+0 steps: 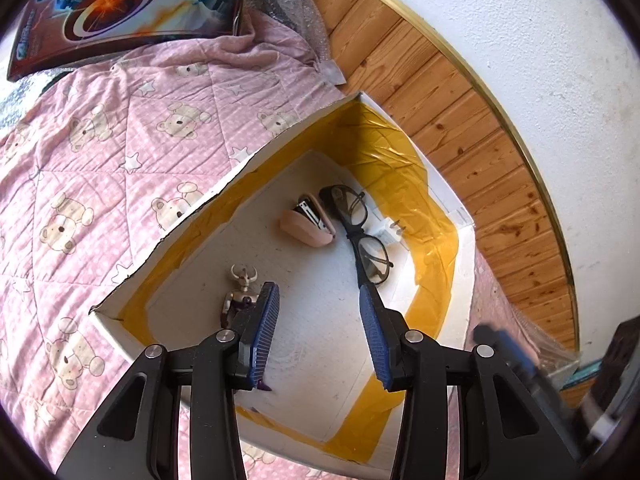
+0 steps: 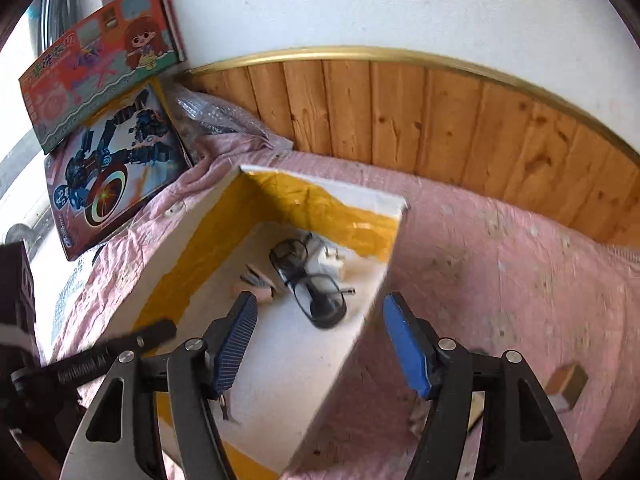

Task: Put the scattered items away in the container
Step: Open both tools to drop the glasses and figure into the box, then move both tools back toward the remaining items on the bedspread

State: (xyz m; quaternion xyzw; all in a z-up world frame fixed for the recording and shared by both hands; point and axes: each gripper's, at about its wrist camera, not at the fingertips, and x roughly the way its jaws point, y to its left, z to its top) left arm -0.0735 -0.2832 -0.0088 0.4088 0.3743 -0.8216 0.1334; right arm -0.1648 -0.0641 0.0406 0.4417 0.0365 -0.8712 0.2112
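Observation:
A white box point(image 1: 248, 160) lined with yellow tape lies on a pink quilt. Inside it lie black glasses point(image 1: 360, 232), a pink stapler point(image 1: 306, 224), a white plug point(image 1: 390, 232) and a silver toy figure point(image 1: 238, 292). My left gripper point(image 1: 319, 288) hangs open over the box floor, with the figure just left of its left finger and nothing between the pads. My right gripper point(image 2: 320, 298) is open and holds nothing; the right wall of the box point(image 2: 320, 188) runs between its fingers. The glasses point(image 2: 316, 280) lie beyond it. A small brown block point(image 2: 566, 384) rests on the quilt to the right.
Two toy boxes point(image 2: 116, 172) lie at the head of the quilt point(image 2: 500, 260), beside bubble wrap point(image 2: 212, 120). Wooden wall panelling point(image 2: 440, 120) runs behind the bed. The left gripper's arm point(image 2: 120, 344) shows at the right wrist view's left edge.

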